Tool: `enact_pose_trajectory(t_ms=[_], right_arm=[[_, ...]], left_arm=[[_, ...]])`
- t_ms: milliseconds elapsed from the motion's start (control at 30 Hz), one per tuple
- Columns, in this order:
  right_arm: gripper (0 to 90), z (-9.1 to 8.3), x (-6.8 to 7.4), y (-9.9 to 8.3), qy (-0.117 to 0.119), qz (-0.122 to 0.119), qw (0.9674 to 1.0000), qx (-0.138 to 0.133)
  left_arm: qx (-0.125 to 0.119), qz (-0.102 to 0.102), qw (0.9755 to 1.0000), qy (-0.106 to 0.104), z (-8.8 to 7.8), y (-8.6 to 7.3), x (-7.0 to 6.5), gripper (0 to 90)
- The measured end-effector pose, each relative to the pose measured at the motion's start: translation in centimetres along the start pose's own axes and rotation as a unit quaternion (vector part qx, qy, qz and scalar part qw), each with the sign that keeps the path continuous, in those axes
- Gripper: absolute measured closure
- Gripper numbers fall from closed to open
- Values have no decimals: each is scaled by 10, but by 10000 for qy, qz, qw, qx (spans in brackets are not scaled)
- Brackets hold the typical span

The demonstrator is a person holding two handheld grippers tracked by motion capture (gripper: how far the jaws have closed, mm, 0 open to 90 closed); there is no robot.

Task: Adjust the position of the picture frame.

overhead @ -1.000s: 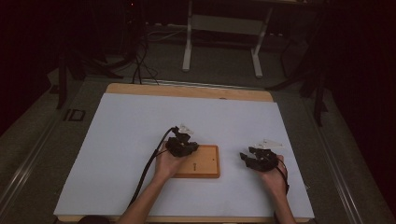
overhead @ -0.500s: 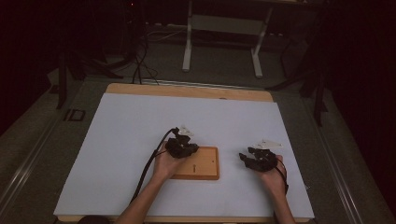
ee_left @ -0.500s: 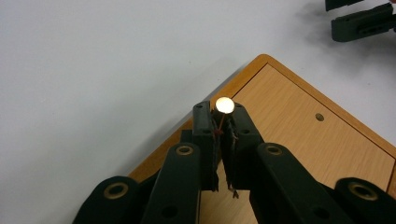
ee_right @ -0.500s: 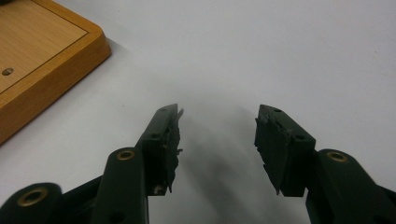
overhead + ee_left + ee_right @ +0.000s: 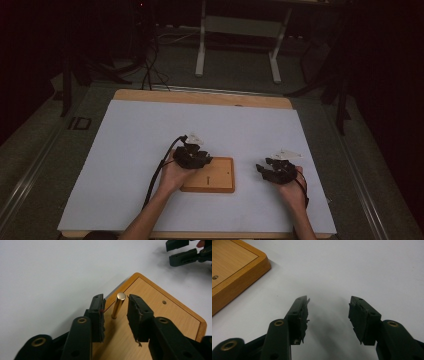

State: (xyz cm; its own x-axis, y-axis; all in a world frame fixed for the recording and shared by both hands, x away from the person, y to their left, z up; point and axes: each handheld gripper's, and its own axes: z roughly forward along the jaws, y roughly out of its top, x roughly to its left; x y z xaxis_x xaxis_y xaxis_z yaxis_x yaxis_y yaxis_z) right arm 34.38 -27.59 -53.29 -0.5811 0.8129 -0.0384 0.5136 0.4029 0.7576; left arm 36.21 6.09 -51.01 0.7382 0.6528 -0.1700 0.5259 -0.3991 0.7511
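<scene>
A brass peg (image 5: 118, 305) stands upright in a hole of the wooden board (image 5: 160, 315), near the board's corner. My left gripper (image 5: 115, 307) has just been opening: its jaws stand on either side of the peg with a gap at each pad, so it is open. In the high view the left gripper (image 5: 192, 156) sits over the board's (image 5: 217, 180) left end. My right gripper (image 5: 328, 307) is open over bare white table, right of the board, with nothing between its fingers; the high view shows the right gripper (image 5: 276, 171) resting there.
A second small hole (image 5: 164, 302) shows in the board's top. The white table sheet (image 5: 150, 135) spreads wide to the left and back. Dark floor, cables and a stand's legs (image 5: 237, 45) lie beyond the far table edge.
The hands have barely moved in the high view. The left gripper stays at the board's left end, the right one beside the board.
</scene>
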Motion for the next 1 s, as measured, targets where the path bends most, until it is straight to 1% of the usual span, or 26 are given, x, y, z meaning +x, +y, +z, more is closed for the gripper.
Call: enact_pose_trajectory(t_ms=[67,167,333,533,733,833,1000], right_arm=[[485,0,0,0,-6,5,10000,-3],[483,-1,0,0,-9,9,10000,1],[481,0,-1,0,-14,17,10000,4],[481,0,0,0,-30,7,10000,12],[481,0,0,0,-17,-11,10000,13],[481,0,1,1,-2,-48,10000,8],[479,0,2,2,19,-42,10000,-2]], left_arm=[[-41,-58,9999,-73,-3,-2,1,624],[-52,-63,9999,-62,-5,-4,1,598],[-167,-179,9997,-60,-13,-11,4,581],[-229,-204,9995,-15,-20,-16,5,559],[-248,-181,9995,53,-29,-21,8,538],[-288,-217,9993,90,-32,-24,9,529],[-237,-166,9994,175,-38,-32,12,515]])
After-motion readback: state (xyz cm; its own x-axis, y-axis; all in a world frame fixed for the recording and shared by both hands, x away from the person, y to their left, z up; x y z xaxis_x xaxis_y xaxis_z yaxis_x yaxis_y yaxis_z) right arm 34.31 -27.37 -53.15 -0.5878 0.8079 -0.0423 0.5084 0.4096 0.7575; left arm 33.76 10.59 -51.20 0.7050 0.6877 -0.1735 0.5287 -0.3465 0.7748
